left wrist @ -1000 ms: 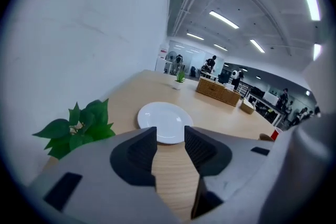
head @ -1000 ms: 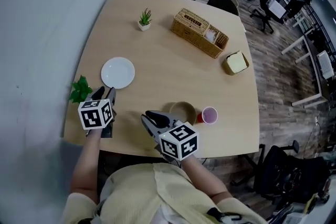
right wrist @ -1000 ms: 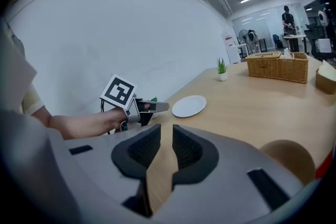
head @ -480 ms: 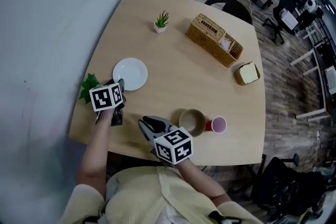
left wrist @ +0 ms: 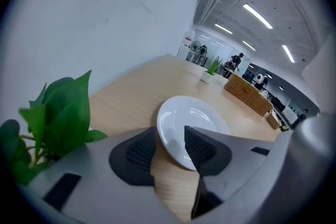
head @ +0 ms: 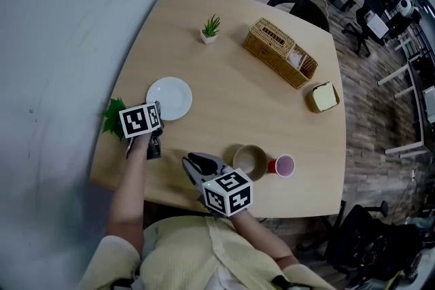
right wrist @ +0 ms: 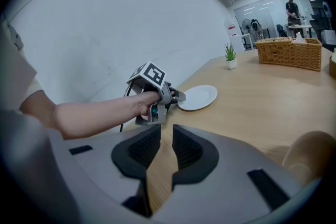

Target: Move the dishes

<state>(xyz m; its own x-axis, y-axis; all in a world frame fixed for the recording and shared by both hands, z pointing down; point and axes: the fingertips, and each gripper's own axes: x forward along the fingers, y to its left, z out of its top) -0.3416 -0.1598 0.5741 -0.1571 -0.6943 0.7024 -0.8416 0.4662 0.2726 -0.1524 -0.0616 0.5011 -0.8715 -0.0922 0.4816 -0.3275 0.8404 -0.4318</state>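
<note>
A white plate lies flat on the wooden table, left of the middle. My left gripper is at the plate's near rim. In the left gripper view its jaws stand open, and the plate's near edge shows in the gap, the pads not pressing on it. A brown bowl and a pink cup stand near the front edge. My right gripper hovers left of the bowl, its jaws a narrow gap apart with nothing between them.
A leafy green plant sits at the table's left edge beside my left gripper. A small potted plant, a wicker basket and a yellow box stand further back and right. A chair is behind the table.
My left gripper has moved forward and down to the plate's near rim. The right gripper has hardly shifted. Both jaws keep the same gap.
</note>
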